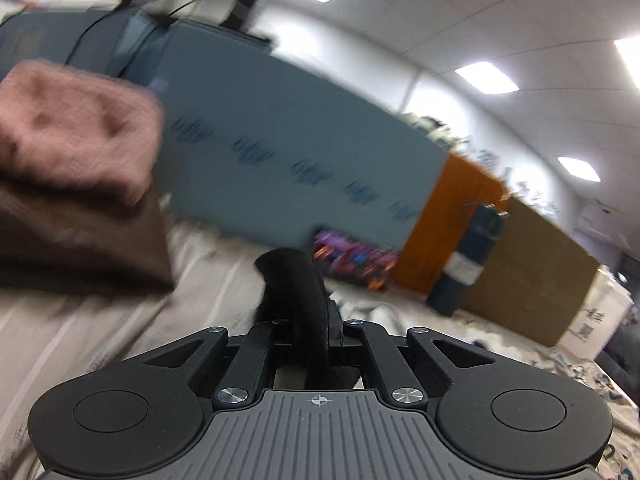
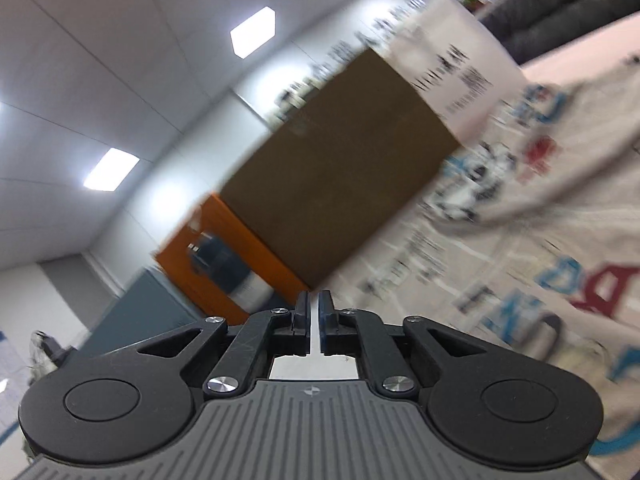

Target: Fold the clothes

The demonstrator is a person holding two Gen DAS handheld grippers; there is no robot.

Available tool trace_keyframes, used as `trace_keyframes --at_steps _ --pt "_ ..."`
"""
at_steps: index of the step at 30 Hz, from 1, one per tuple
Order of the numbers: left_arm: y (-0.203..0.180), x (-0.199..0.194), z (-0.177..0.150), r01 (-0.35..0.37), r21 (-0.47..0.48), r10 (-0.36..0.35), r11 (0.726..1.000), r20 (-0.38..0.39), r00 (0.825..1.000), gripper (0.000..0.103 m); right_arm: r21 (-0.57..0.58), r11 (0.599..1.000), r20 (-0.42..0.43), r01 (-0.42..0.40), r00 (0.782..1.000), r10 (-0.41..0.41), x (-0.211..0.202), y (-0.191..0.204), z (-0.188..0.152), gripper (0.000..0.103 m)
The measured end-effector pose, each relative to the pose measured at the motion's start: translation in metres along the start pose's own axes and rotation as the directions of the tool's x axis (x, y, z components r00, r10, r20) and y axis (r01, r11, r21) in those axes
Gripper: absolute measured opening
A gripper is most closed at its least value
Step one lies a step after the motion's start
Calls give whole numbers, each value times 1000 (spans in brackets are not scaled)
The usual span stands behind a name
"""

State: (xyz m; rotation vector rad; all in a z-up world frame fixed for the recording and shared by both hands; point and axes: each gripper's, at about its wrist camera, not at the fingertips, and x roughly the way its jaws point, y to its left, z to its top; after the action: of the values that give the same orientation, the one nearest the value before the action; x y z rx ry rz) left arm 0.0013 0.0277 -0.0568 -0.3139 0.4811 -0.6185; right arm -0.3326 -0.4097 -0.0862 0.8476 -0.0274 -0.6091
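Left hand-held gripper (image 1: 308, 320) is clamped on a black garment (image 1: 296, 280) raised above the printed cloth covering the bench (image 1: 100, 340), near a pink folded garment (image 1: 72, 128), while the right hand-held gripper (image 2: 314, 312) is nearly closed, holding nothing.

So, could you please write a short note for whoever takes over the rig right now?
Left tongs: shut on a black garment, lifted above the printed sheet that covers the work surface.
Right tongs: nearly shut with a thin gap between them, nothing visibly held, raised and pointing at the brown cardboard box.
A pink folded cloth sits on a brown one to the left.
Done: apparently those two pieces.
Left: lay the black garment flat and fold it. Both views are blurred by motion.
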Motion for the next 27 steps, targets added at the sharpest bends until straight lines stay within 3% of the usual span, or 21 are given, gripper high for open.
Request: trace_keyframes --at_steps 2,5,9,12,14,15,17,18,19,22,27 --pt "9 6 -6 -29 -43 27 999 -47 999 4 29 998 -63 52 997 -50 1 -10 -14 13" --pt "18 10 -17 -47 -90 40 995 -74 996 5 65 995 -137 80 988 -71 4 -19 -27 42" --pt "21 11 -21 -49 -100 42 994 -75 996 5 53 997 -212 52 976 -40 5 -2 -39 55" --pt "21 11 -22 -47 -103 40 994 -72 997 5 44 998 -266 53 963 -39 20 9 -42 56" --pt "22 11 -24 -47 -102 39 994 -78 996 6 46 997 -310 58 950 -41 34 13 -47 51" --pt "22 11 -25 -47 -101 39 994 -82 996 6 29 997 -308 74 950 -62 40 16 -50 40" --pt "23 12 -26 -46 -100 38 994 -89 995 6 -24 995 -288 94 953 -96 48 23 -56 29" --pt "23 11 -26 -44 -102 35 994 -87 996 6 -40 995 -281 93 954 -100 49 26 -58 14" --pt "23 10 -26 -40 -105 31 994 -85 996 6 -46 996 -273 76 958 -85 48 28 -57 8" --pt "22 8 -25 -30 -113 21 993 -77 997 5 -22 999 -207 -25 978 20 28 36 -46 6" --pt "17 -5 -14 28 -152 -33 988 -35 999 4 -36 989 -125 -144 982 139 -8 63 -18 6"
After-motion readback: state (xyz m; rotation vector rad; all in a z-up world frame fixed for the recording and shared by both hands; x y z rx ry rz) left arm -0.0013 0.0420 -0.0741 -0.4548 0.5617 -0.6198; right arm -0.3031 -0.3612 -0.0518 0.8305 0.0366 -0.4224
